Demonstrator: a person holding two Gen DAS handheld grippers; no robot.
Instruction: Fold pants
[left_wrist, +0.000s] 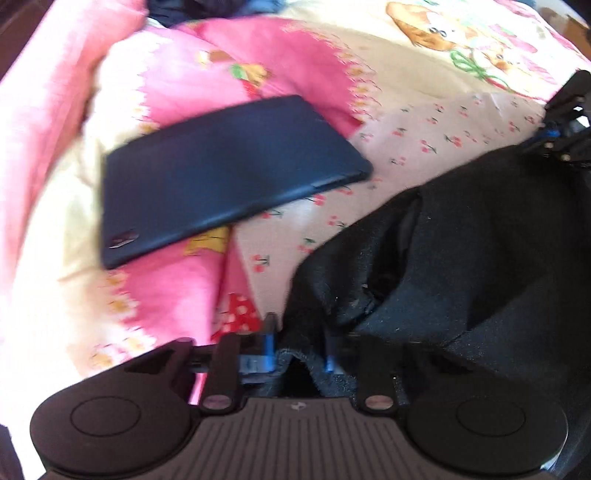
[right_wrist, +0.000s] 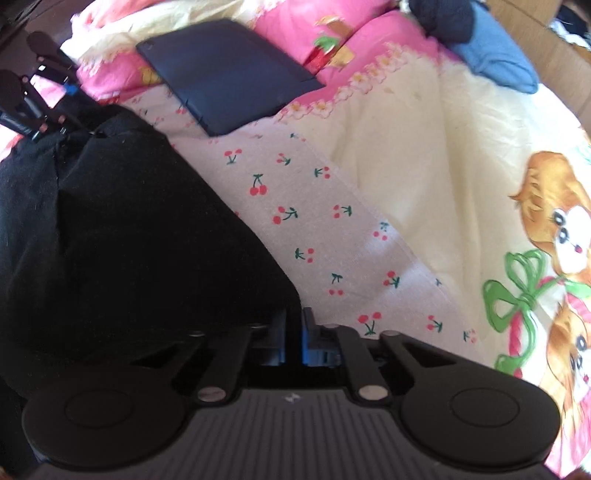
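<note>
Black pants (left_wrist: 461, 258) lie bunched on a bed, filling the lower right of the left wrist view and the left side of the right wrist view (right_wrist: 129, 240). My left gripper (left_wrist: 300, 354) is shut on a thick edge of the pants, with cloth bulging between its blue-tipped fingers. My right gripper (right_wrist: 295, 332) is shut, its pads pinching a thin corner of the pants. Each gripper shows in the other's view: the right one (left_wrist: 565, 122) at the far right edge, the left one (right_wrist: 44, 103) at the upper left, both at the pants' edge.
A dark blue tablet (left_wrist: 229, 177) (right_wrist: 229, 74) lies flat on the bed just beyond the pants. The bedding is a pink and cream cartoon-print quilt (right_wrist: 443, 166) with a cherry-print strip. Blue and dark clothes (right_wrist: 495, 55) are heaped at the far end.
</note>
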